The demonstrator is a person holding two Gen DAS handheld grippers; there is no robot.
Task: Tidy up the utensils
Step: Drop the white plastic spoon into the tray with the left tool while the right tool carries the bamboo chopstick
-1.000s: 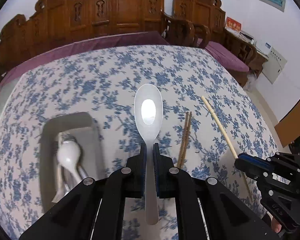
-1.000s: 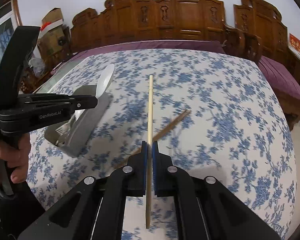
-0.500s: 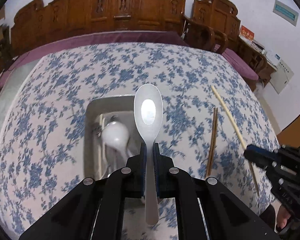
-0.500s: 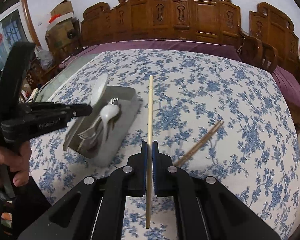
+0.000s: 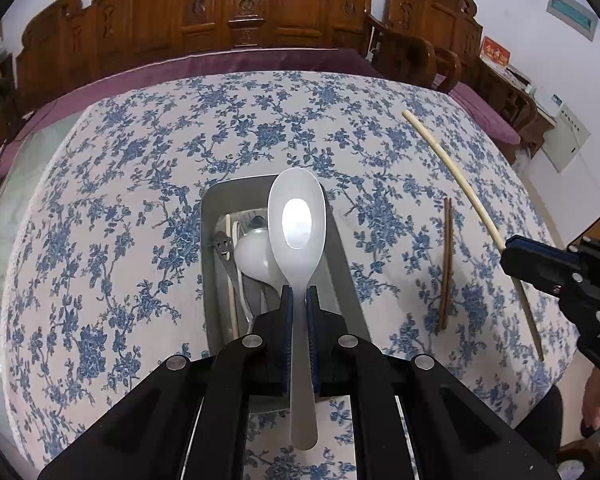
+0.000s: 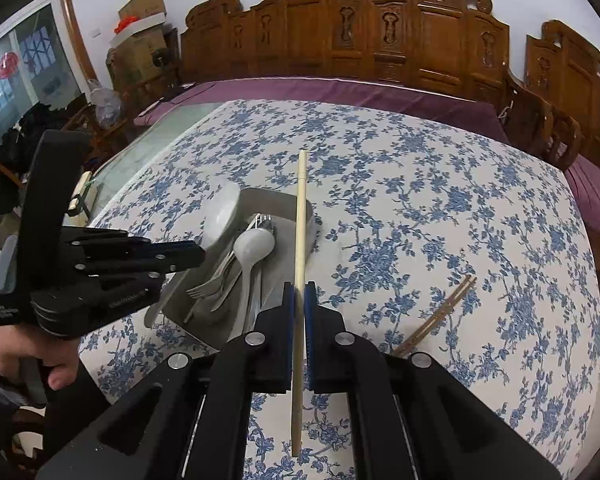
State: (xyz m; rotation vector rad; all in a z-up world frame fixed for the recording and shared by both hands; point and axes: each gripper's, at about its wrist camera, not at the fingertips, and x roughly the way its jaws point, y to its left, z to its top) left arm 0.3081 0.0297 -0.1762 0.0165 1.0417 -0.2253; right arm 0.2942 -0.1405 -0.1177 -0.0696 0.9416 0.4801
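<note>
Hovering at frame centre over the grey tray (image 5: 216, 200), the left tongs (image 5: 299, 304) pinch a white spoon (image 5: 297, 224); the right tongs (image 6: 299, 300) pinch a pale chopstick (image 6: 300, 216). Next, probably: lower and release the spoon among the cutlery.

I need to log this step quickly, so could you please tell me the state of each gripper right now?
Left gripper: closed on the white spoon, above the grey tray.
Right gripper: closed on the pale chopstick.
</note>
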